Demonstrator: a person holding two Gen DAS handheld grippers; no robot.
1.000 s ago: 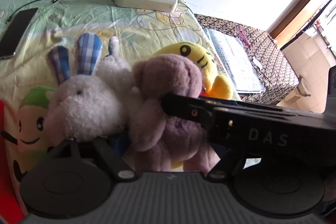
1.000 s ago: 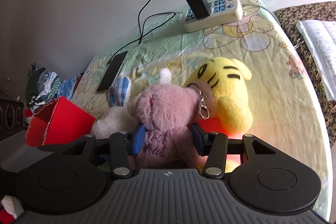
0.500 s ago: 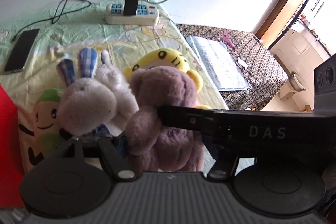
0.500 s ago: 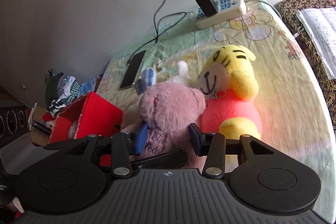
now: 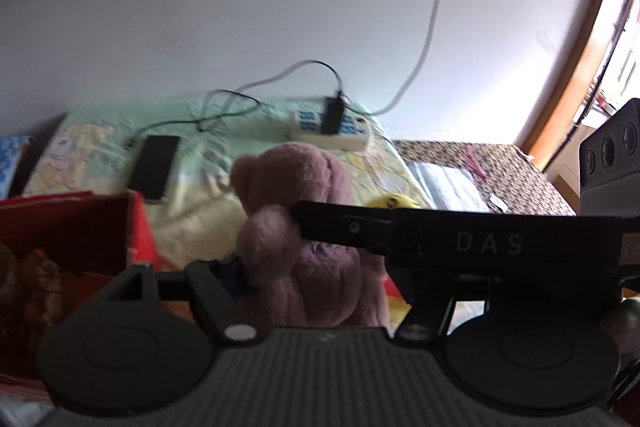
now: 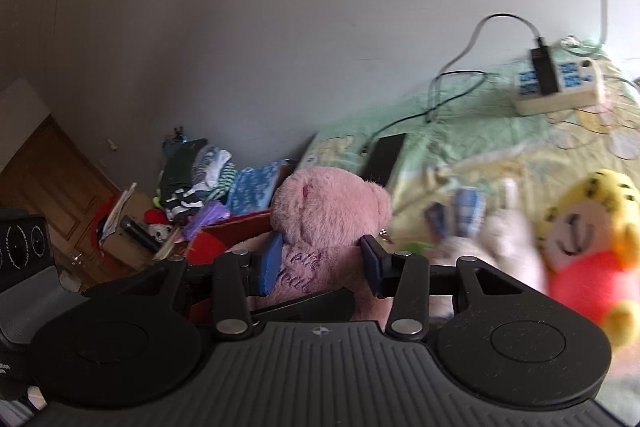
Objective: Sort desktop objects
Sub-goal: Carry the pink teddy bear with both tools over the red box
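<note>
The right gripper (image 6: 320,261) is clamped on the pink bear (image 6: 328,223), held at frame centre above the cartoon-print sheet (image 6: 500,143). The left gripper's (image 5: 304,267) state cannot be told. A grey wall (image 6: 280,27) fills the upper frame.

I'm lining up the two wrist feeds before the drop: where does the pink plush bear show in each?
Left wrist view: the pink plush bear sits centre frame, with the other tool's black arm crossing in front of it.
Right wrist view: the bear is centre-left, clamped between the blue pads of the right tongs.
Shared landmark: the white power strip at the back of the bedsheet.
</note>
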